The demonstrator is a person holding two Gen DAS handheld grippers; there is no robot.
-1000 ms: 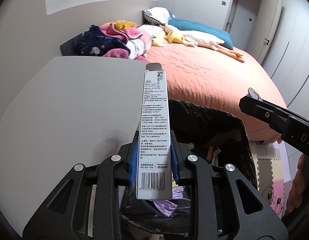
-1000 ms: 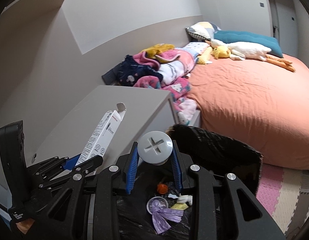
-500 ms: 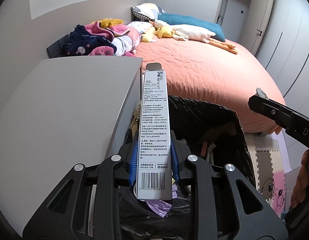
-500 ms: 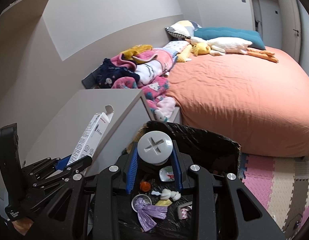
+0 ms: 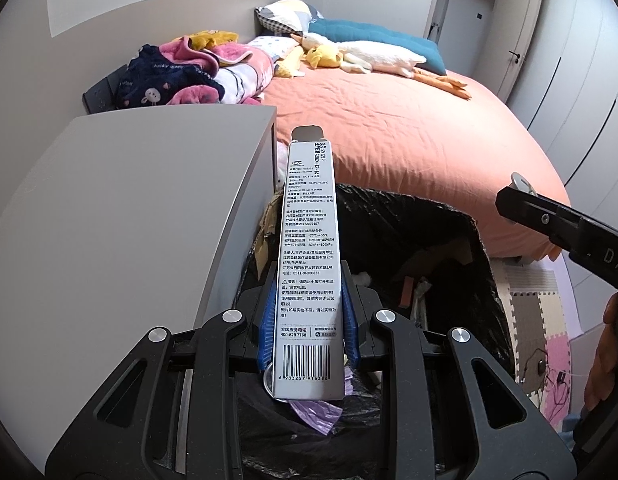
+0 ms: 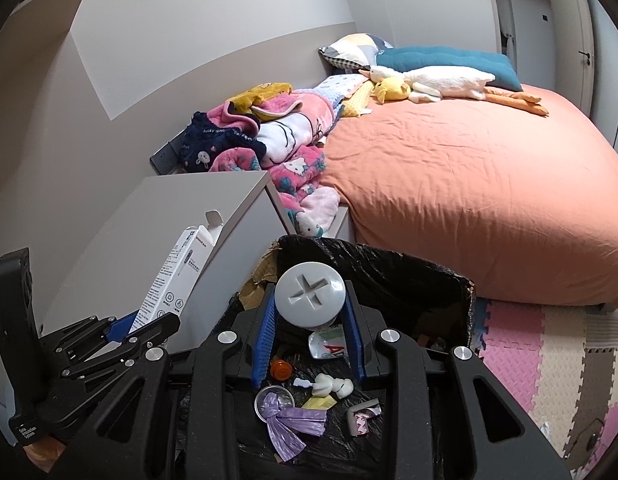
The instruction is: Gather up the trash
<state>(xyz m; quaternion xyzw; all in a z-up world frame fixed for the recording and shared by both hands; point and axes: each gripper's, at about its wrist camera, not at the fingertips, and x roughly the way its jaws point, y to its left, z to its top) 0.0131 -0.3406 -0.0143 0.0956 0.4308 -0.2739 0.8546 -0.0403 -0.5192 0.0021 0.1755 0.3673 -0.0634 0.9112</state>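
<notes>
My left gripper (image 5: 309, 320) is shut on a long white printed carton (image 5: 309, 264), held upright over the black-lined trash bin (image 5: 441, 216). The carton also shows in the right wrist view (image 6: 177, 276), at the bin's left rim. My right gripper (image 6: 311, 328) is shut on a grey round cap with a cross slot (image 6: 311, 294), above the bin's opening (image 6: 389, 268). Inside the bin lie a purple bag (image 6: 285, 424), an orange cap (image 6: 280, 369) and white scraps. The right gripper's tip shows in the left wrist view (image 5: 521, 200).
A grey cabinet top (image 5: 129, 216) stands left of the bin. An orange bed (image 6: 469, 200) with blankets (image 6: 277, 128), pillows and a plush goose (image 6: 445, 80) lies behind. Foam floor mats (image 6: 549, 352) are at the right.
Both grippers have moved closer over the bin with their loads; the bin's inside shows more fully. Neither grip has changed.
</notes>
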